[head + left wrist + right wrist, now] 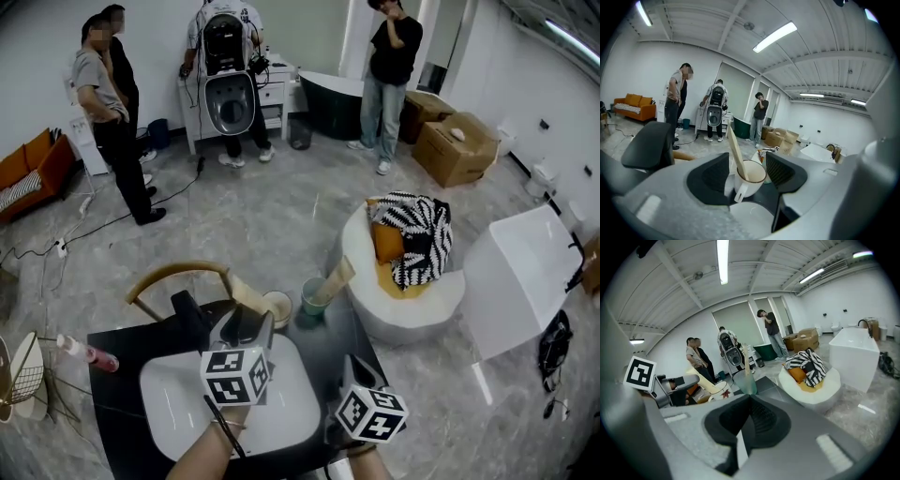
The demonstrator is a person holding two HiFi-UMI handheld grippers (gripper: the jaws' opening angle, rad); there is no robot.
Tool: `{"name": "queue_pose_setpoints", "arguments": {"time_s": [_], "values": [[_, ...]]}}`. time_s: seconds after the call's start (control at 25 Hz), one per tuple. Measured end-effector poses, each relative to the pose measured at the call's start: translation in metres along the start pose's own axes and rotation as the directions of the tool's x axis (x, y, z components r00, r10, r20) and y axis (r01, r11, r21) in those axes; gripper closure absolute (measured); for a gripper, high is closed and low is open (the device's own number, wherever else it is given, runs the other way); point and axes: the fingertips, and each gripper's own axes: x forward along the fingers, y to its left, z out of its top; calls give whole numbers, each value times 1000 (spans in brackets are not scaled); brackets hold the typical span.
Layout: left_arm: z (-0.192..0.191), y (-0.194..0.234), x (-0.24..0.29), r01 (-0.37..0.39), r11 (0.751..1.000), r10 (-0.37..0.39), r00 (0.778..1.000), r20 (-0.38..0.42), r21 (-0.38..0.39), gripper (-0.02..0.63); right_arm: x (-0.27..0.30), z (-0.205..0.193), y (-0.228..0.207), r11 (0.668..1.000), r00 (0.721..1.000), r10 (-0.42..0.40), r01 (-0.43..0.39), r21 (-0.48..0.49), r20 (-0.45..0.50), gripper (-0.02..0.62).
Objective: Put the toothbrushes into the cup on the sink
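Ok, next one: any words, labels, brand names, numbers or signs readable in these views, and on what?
None can be read in any view.
Marker cubes: black-and-white square patterns only, no characters.
White cup: a red leaf motif, no lettering.
Cardboard boxes: any print is too small to read.
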Motion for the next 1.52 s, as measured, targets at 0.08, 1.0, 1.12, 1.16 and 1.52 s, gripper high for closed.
{"name": "queue_pose_setpoints", "arguments": {"time_s": [0.08, 1.0, 1.12, 1.16, 1.52], "values": [[1, -2, -7, 11, 1000, -11, 1000, 6, -1, 373, -4, 0, 3, 1000, 1000, 2, -2, -7, 6, 592], [17, -5, -128, 15, 999, -18, 997, 76, 34, 440, -81, 31, 49, 985, 994, 0, 19, -173, 111, 592], [18, 11, -149, -16, 1000, 15, 996, 90, 18, 468, -89, 31, 61, 982, 992, 7, 17, -187, 125, 592], [18, 16, -155, -22, 1000, 21, 995, 95, 15, 474, -91, 31, 65, 982, 992, 9, 16, -190, 129, 592], [20, 55, -209, -91, 996, 90, 988, 128, 5, 568, -107, 25, 95, 985, 986, 19, 10, -173, 164, 592]]}}
